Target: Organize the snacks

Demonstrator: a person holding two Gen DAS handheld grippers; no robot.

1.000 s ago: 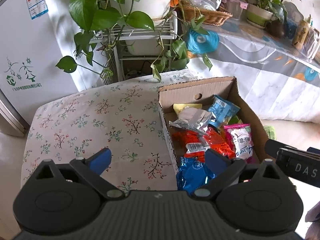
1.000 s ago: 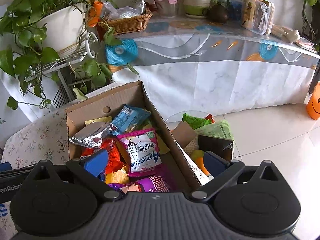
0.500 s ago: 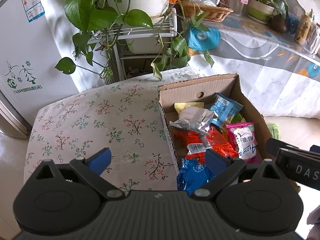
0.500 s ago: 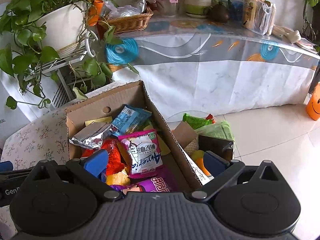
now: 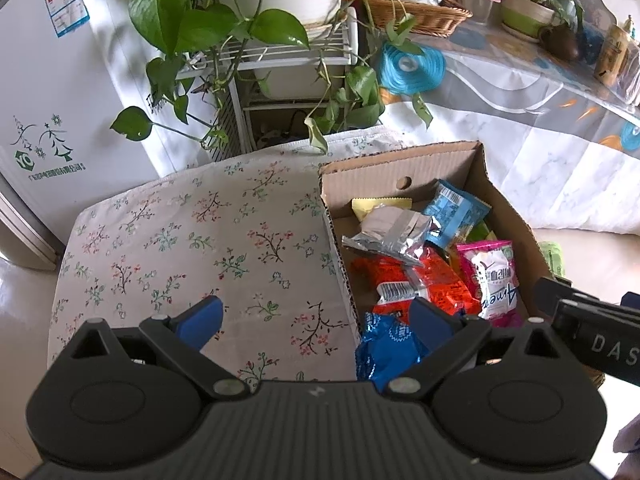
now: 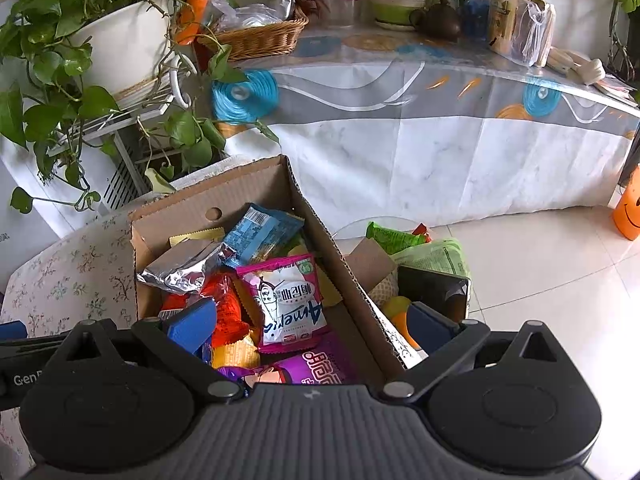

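1. The left gripper [image 5: 316,318] is spread wide with nothing between its blue fingers [image 5: 200,320]; one finger hangs over the floral cloth [image 5: 192,248], the other over the near corner of the cardboard box [image 5: 400,164]. It touches nothing.
2. The right gripper [image 6: 306,322] is equally spread and empty. Its left finger hangs over the packets in the box, its right finger outside the box's right wall, over a dark container [image 6: 436,288] on the floor side.
3. Ahead and to the left of the left gripper the floral cloth lies bare, open up to the box's left wall. Beyond the cloth's far edge stand a white plant rack [image 5: 280,60] with trailing leaves and a white appliance [image 5: 48,100] at the far left.
4. To the right of the right gripper is open tiled floor [image 6: 540,272], bounded ahead by a draped table [image 6: 420,140].
5. The snacks lie in the open-topped box, just ahead of both grippers: a silver foil packet [image 6: 180,268], a light blue packet [image 6: 260,232], an orange-red packet [image 5: 436,276], a pink and white packet [image 6: 288,300], a yellow packet [image 5: 380,204] against the far wall, a dark blue packet [image 5: 384,344] nearest the left gripper, and a purple packet [image 6: 312,368] nearest the right gripper.
6. Outside the box's right wall, green packets [image 6: 420,248] sit piled by the dark container.
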